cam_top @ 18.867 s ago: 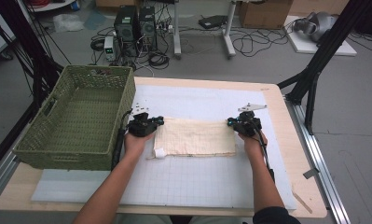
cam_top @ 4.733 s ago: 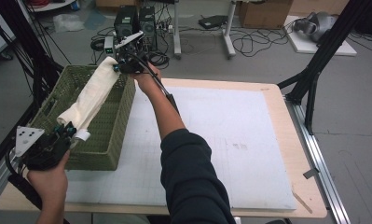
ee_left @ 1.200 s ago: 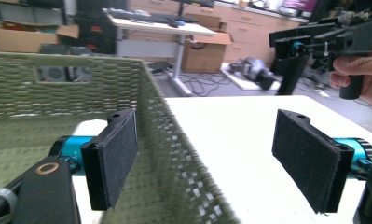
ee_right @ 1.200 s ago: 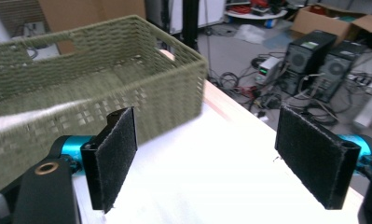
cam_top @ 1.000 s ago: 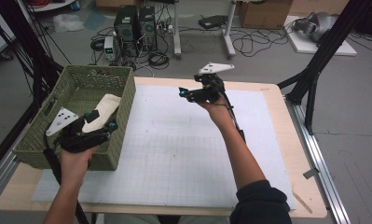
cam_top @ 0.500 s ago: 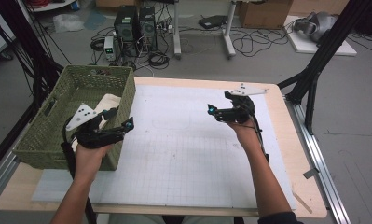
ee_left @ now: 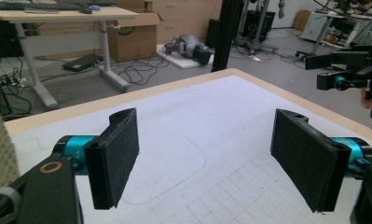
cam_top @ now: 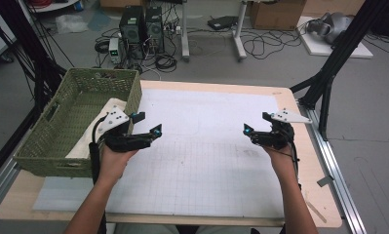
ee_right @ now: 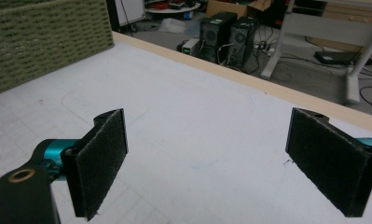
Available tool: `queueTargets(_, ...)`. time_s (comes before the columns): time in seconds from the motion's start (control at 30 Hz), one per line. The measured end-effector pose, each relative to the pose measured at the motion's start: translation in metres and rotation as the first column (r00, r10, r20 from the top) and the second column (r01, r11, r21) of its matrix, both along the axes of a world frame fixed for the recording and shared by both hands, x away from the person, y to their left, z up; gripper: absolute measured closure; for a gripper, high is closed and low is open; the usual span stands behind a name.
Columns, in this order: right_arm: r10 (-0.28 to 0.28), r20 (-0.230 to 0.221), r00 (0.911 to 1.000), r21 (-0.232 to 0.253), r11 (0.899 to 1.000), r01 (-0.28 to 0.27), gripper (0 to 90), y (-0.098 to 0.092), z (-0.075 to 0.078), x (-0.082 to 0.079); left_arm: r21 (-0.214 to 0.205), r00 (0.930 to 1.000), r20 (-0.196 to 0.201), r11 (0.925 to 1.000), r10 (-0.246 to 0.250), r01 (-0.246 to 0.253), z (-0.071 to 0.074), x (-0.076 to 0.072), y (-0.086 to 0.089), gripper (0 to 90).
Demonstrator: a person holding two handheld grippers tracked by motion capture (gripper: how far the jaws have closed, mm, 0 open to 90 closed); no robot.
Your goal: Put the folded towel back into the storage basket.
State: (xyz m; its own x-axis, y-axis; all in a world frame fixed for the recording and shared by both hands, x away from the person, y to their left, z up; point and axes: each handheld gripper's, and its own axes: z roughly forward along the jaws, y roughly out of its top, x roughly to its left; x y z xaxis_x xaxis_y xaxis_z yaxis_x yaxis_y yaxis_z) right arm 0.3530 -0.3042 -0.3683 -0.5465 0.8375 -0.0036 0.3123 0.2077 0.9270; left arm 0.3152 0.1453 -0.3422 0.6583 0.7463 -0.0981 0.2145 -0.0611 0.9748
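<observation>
1. We hold our left claw (cam_top: 148, 124) released above the white mat (cam_top: 202, 161), its jaws spread wide with nothing between them.
2. Our right claw (cam_top: 255, 127) is likewise released, jaws wide apart and bare, hovering over the mat near the table's (cam_top: 299, 195) right edge.
3. The two claws face each other across the mat, well apart.
4. The cream cloth (cam_top: 97, 129) lies inside the green woven basket (cam_top: 60, 122), just behind and to the outer side of our left claw, against the basket's near wall.
5. The basket stands at the table's left end, just beside our left claw and far from the right one.
</observation>
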Motion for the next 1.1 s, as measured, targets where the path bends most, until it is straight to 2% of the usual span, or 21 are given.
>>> queueTargets(0.3, -0.04, -0.001, 0.9992, -0.024, 0.999, 0.04, 11.7, -0.012, -0.01, -0.015, 0.017, 0.9988, 0.021, 0.9989, -0.045, 0.044, -0.01, 0.005, -0.021, 23.7)
queueTargets(0.5, -0.05, 0.005, 0.9987, -0.045, 0.998, 0.05, 11.7, -0.018, -0.015, -0.022, 0.019, 0.998, 0.014, 0.9979, -0.062, 0.062, -0.021, 0.009, -0.032, 23.5)
queueTargets(0.6, -0.047, 0.004, 0.9989, -0.038, 0.998, 0.047, 11.7, -0.018, -0.015, -0.025, 0.011, 0.998, 0.023, 0.9982, -0.059, 0.059, -0.024, 0.009, -0.034, 23.6)
queueTargets(0.7, -0.041, 0.006, 0.9991, -0.043, 0.998, 0.041, 11.7, -0.02, -0.016, -0.027, 0.01, 0.998, 0.005, 0.9979, -0.063, 0.063, -0.029, 0.011, -0.036, 23.6)
queueTargets(0.87, -0.051, 0.015, 0.9986, -0.026, 0.998, 0.051, 11.7, -0.023, -0.014, -0.031, 0.015, 0.9977, 0.004, 0.9976, -0.068, 0.068, -0.034, 0.011, -0.036, 23.6)
queueTargets(1.1, -0.051, 0.016, 0.9985, -0.035, 0.998, 0.052, 11.6, -0.021, -0.013, -0.033, 0.02, 0.9975, 0.002, 0.9973, -0.071, 0.071, -0.041, 0.009, -0.036, 23.6)
